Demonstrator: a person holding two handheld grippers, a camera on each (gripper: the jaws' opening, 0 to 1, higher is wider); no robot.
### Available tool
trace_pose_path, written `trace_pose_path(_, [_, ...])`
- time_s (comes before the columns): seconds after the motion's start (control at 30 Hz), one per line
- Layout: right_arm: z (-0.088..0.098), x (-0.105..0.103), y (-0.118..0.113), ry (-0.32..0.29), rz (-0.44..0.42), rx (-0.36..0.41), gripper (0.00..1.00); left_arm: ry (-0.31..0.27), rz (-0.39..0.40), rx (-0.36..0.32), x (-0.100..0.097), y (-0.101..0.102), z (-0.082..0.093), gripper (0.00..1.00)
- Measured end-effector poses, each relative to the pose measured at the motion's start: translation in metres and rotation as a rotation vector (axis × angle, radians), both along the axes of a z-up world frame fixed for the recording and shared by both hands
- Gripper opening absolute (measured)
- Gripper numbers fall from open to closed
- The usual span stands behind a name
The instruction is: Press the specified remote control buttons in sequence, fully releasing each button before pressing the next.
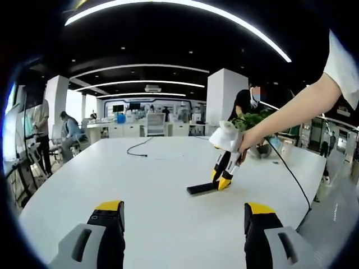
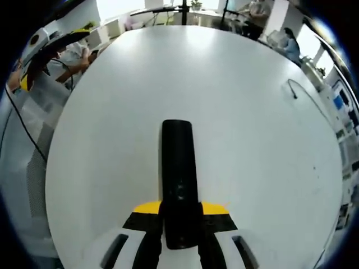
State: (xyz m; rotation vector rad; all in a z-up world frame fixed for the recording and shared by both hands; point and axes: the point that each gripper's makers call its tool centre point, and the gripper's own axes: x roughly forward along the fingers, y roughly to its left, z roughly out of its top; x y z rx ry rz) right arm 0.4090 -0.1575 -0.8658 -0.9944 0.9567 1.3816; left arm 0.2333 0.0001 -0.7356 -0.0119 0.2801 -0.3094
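Observation:
A black remote control (image 2: 178, 168) lies lengthwise on the white table (image 2: 252, 140), running forward from between my right gripper's jaws. My right gripper (image 2: 180, 216) is shut on the remote's near end, with a yellow-tipped jaw on each side of it. From the left gripper view, a hand holds that right gripper (image 1: 223, 180) tilted down onto the remote (image 1: 201, 189) at mid-table. My left gripper (image 1: 185, 216) hovers over the table's near side, open wide and holding nothing, well short of the remote.
A loose black cable (image 1: 137, 148) lies on the table's far side. Another cable (image 1: 293, 176) runs off the right edge past a potted plant (image 1: 253, 120). People sit and stand at desks (image 1: 67, 131) beyond the left edge. White pillars stand behind.

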Motion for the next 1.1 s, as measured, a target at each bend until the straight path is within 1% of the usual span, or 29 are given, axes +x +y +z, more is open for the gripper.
trace_pose_path(0.4, [-0.001, 0.009, 0.001, 0.002, 0.012, -0.017, 0.21, 0.005, -0.003, 0.001, 0.000, 0.000, -0.002, 0.91])
trace_pose_path(0.77, [-0.001, 0.018, 0.003, 0.003, 0.016, -0.024, 0.21, 0.022, 0.001, 0.012, 0.000, 0.001, -0.006, 0.91])
trace_pose_path(1.1, [-0.001, 0.021, 0.004, 0.001, -0.006, -0.027, 0.21, 0.025, 0.009, 0.011, 0.000, 0.002, -0.006, 0.91])
